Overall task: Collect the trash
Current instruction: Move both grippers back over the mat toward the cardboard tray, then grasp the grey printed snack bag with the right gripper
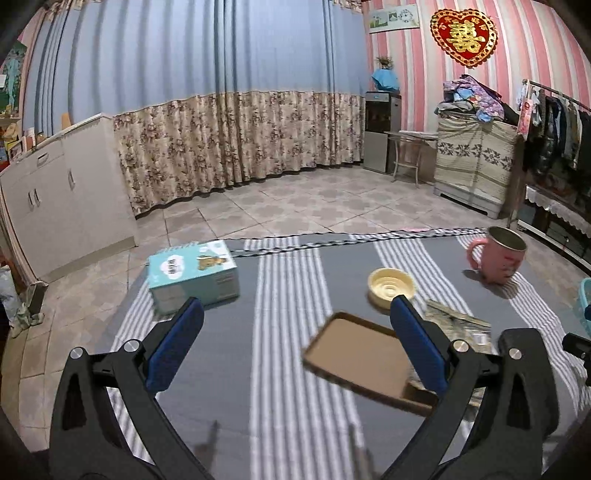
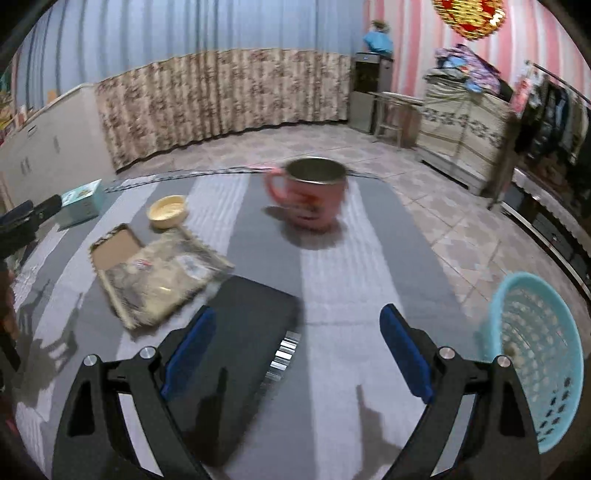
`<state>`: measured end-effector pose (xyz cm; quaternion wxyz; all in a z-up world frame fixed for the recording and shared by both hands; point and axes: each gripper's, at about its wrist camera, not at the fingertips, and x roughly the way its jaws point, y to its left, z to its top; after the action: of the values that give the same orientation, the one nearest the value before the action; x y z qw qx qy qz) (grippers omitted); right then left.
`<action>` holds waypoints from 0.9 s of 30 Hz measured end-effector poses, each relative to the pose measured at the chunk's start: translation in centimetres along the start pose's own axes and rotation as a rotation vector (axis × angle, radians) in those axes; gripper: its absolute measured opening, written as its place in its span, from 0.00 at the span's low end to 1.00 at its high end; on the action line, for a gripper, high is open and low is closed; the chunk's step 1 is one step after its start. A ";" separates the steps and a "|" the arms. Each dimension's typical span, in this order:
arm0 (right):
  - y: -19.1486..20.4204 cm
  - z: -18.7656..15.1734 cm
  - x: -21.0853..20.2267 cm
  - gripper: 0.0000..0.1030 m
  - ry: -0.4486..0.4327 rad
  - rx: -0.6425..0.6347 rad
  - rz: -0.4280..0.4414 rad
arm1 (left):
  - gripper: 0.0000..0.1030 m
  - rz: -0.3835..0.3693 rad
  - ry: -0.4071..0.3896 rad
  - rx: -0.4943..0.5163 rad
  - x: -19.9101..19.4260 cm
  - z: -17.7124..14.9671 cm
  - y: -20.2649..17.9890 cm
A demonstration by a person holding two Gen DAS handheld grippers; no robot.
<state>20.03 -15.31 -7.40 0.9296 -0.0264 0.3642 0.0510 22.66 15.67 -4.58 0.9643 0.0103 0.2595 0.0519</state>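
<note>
Tongs (image 2: 297, 347) gape above the table; blue basket (image 2: 539, 354) beside pink mug (image 2: 314, 195).

Two sets of black plastic tongs (image 1: 295, 332) (image 2: 297, 339) with blue pads and silver pivot screws.

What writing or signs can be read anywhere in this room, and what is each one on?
"囍" in gold: on the red heart-shaped wall ornament.
Teal box on the table: white characters on its top, too blurred to read.
Pink mug: red marking, unreadable.
Clear packet: small printed labels, too blurred.
Wall poster: too small to read.
</note>
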 end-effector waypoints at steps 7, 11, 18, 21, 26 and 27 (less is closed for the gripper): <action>7.2 1.8 1.4 0.86 0.034 -0.069 0.060 | 0.95 -0.006 0.015 -0.050 1.7 0.1 3.4; 10.5 1.7 2.1 0.86 0.057 -0.101 0.076 | 0.95 0.004 0.007 -0.048 2.6 0.2 4.3; 13.8 1.2 4.1 0.86 0.108 -0.139 0.043 | 0.95 -0.006 0.004 -0.065 3.2 -0.1 5.2; 13.6 1.1 5.3 0.86 0.142 -0.117 0.024 | 0.95 -0.012 0.005 -0.077 3.4 -0.2 5.5; 13.2 1.1 6.8 0.81 0.177 -0.093 0.024 | 0.95 -0.016 0.012 -0.078 3.6 -0.5 5.4; 13.2 1.0 7.2 0.71 0.185 -0.091 0.032 | 0.95 -0.015 0.011 -0.074 3.5 -0.5 5.3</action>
<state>24.42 -1.60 -11.70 0.8888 -0.0673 0.4462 0.0798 24.93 21.35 -6.56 0.9630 -0.0277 0.2626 0.0541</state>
